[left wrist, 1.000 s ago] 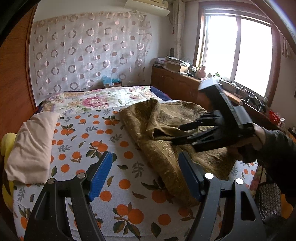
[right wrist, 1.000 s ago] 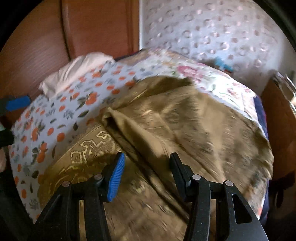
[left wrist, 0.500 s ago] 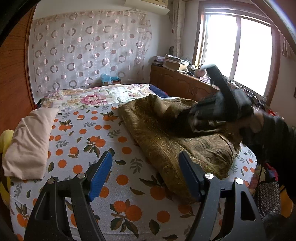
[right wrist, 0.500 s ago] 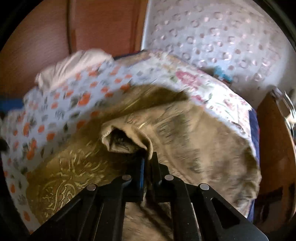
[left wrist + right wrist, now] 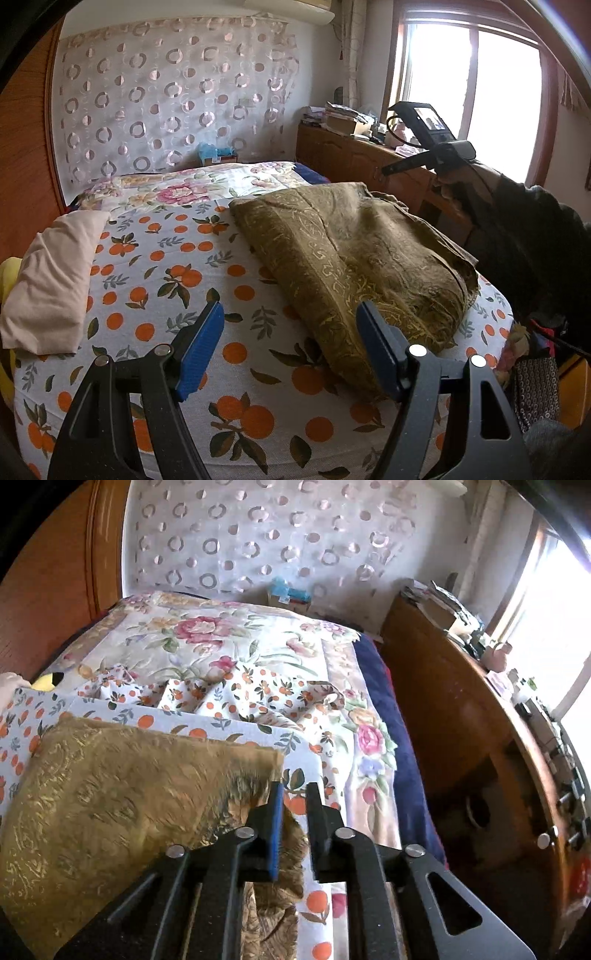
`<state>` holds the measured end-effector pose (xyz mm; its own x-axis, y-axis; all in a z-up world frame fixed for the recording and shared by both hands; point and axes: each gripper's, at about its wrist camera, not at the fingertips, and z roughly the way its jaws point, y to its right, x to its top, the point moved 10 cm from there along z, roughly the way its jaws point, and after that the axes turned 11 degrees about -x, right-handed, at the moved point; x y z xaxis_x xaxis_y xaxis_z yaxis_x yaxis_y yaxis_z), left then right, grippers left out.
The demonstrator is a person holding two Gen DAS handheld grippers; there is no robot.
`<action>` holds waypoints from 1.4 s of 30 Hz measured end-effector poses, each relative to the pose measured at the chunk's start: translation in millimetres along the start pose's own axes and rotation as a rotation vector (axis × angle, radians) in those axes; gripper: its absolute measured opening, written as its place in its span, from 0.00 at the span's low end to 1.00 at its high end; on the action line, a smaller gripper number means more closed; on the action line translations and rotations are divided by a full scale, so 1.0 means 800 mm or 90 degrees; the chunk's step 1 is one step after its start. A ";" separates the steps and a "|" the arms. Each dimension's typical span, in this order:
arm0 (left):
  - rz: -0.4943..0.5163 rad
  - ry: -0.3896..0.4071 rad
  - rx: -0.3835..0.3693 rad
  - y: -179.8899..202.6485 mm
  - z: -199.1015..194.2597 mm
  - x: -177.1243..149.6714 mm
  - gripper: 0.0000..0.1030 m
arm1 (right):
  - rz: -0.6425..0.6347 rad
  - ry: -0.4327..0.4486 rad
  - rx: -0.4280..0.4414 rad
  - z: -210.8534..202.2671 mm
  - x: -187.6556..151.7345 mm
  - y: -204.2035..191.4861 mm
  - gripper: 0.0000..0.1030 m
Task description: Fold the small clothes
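Note:
An olive-gold patterned cloth [image 5: 354, 258] lies folded over on the orange-print bed sheet [image 5: 166, 280]. My left gripper [image 5: 290, 350] is open and empty, held above the sheet near the cloth's near edge. My right gripper [image 5: 295, 812] is raised over the cloth's far right corner, its jaws slightly apart with nothing between the tips. The cloth [image 5: 129, 794] lies below and left of it. In the left wrist view the right gripper's body [image 5: 428, 140] shows high at the right, above the cloth.
A beige folded cloth [image 5: 55, 280] lies at the bed's left edge. A floral quilt [image 5: 221, 642] covers the far end. A wooden dresser [image 5: 461, 720] with clutter stands along the right, under the window. A wooden headboard panel [image 5: 22, 147] is at the left.
My right gripper closed on a fold of the cloth, carried it across to the far right, and has let it go and lifted. The cloth now lies flatter. My left gripper stayed open.

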<state>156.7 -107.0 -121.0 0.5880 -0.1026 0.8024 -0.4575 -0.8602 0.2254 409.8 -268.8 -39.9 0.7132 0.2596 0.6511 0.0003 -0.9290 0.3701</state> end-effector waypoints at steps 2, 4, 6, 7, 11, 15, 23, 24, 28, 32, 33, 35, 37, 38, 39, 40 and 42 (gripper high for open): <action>-0.001 -0.002 0.001 0.000 0.001 -0.001 0.73 | 0.007 0.012 0.031 -0.007 0.000 -0.007 0.48; -0.001 -0.003 0.000 0.001 0.003 -0.001 0.73 | 0.006 0.026 0.067 -0.019 -0.010 -0.006 0.48; -0.003 -0.008 -0.001 0.001 0.006 -0.002 0.73 | -0.010 0.037 0.084 -0.035 -0.033 -0.002 0.48; -0.004 -0.009 -0.002 0.001 0.007 -0.003 0.73 | -0.016 0.043 0.093 -0.044 -0.046 -0.002 0.48; -0.006 -0.021 -0.006 0.004 0.015 -0.010 0.73 | -0.029 0.050 0.137 -0.071 -0.112 0.003 0.48; -0.001 -0.033 -0.015 0.012 0.022 -0.015 0.73 | -0.025 0.055 0.166 -0.096 -0.168 0.016 0.47; 0.005 -0.068 -0.051 0.036 0.036 -0.028 0.73 | -0.004 0.044 0.184 -0.106 -0.204 0.038 0.29; 0.007 -0.071 -0.053 0.038 0.037 -0.029 0.73 | 0.002 0.042 0.192 -0.102 -0.206 0.040 0.22; 0.016 -0.091 -0.059 0.047 0.045 -0.036 0.73 | -0.001 0.056 0.204 -0.103 -0.205 0.038 0.09; 0.006 -0.109 -0.069 0.048 0.054 -0.043 0.73 | 0.000 0.092 0.178 -0.115 -0.209 0.041 0.03; 0.005 -0.112 -0.072 0.049 0.055 -0.044 0.73 | 0.016 0.098 0.155 -0.114 -0.206 0.053 0.03; 0.003 -0.116 -0.075 0.050 0.056 -0.046 0.73 | 0.046 0.095 0.152 -0.115 -0.209 0.068 0.03; 0.003 -0.120 -0.075 0.051 0.058 -0.048 0.73 | 0.048 0.091 0.148 -0.111 -0.213 0.074 0.03; 0.003 -0.121 -0.075 0.051 0.058 -0.049 0.73 | 0.044 0.085 0.146 -0.109 -0.217 0.074 0.03; 0.004 -0.122 -0.074 0.052 0.058 -0.049 0.73 | 0.042 0.077 0.146 -0.107 -0.220 0.073 0.03; 0.004 -0.122 -0.074 0.053 0.058 -0.049 0.73 | 0.043 0.073 0.149 -0.105 -0.223 0.073 0.03; 0.004 -0.124 -0.074 0.052 0.059 -0.050 0.73 | 0.040 0.074 0.144 -0.104 -0.226 0.075 0.03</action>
<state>145.4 -162.4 -169.5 0.6971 -0.2115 0.6851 -0.5285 -0.7973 0.2916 222.4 -349.7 -80.0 0.6310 0.2160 0.7451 0.1248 -0.9762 0.1772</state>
